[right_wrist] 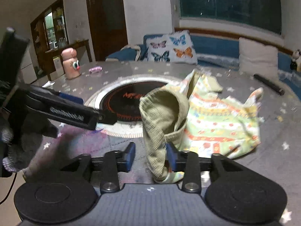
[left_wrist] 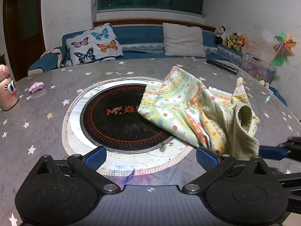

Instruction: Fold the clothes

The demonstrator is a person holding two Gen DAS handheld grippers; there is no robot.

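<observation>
A small child's garment (left_wrist: pixel 180 109) with a yellow, green and orange print lies crumpled on the star-patterned table (left_wrist: pixel 37 131), partly over the round black hob (left_wrist: pixel 116 120). Its olive ribbed cuff (right_wrist: pixel 160 116) stands up at the near end. In the right wrist view the cuff hangs between the fingers of my right gripper (right_wrist: pixel 150 150); it rests against the right pad, with a gap to the left one, so the jaws are open. My left gripper (left_wrist: pixel 150 158) is wide open over the hob's near rim, left of the garment, holding nothing. A gloved hand (right_wrist: pixel 11 141) carries it.
A pink cartoon-faced figure (left_wrist: pixel 7 90) and a pink lump (left_wrist: pixel 36 86) sit at the table's far left. A black stick (left_wrist: pixel 222 66) lies at the far right edge. A blue sofa with a butterfly cushion (left_wrist: pixel 94 43) runs behind the table.
</observation>
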